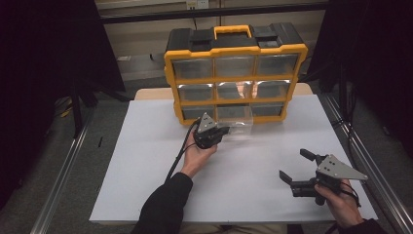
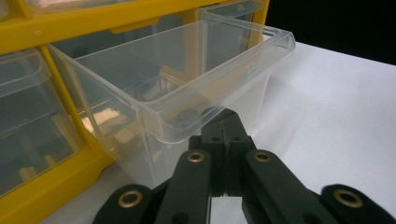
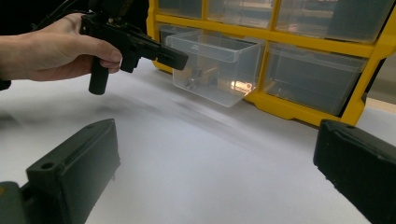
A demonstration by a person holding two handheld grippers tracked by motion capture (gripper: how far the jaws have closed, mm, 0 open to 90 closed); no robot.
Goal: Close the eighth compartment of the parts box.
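The clear drawer sits at the centre of the high view, pulled partway out of the bottom row of the yellow organizer, its front jutting over the white table. In the left gripper view the drawer fills the middle, its lip just above the jaws, which are closed together on the drawer's front edge. The left gripper shows just left of the drawer in the high view, held by a hand. In the right gripper view small dark and pale parts lie on the drawer floor; what they are cannot be told. The neighbouring drawers are pushed in flush, some with small items dimly seen inside. The right gripper is at the lower right of the high view, jaws wide apart and holding nothing, well apart from the drawer. Between it and the organizer the table lies bare, and its front and side edges are open all round.
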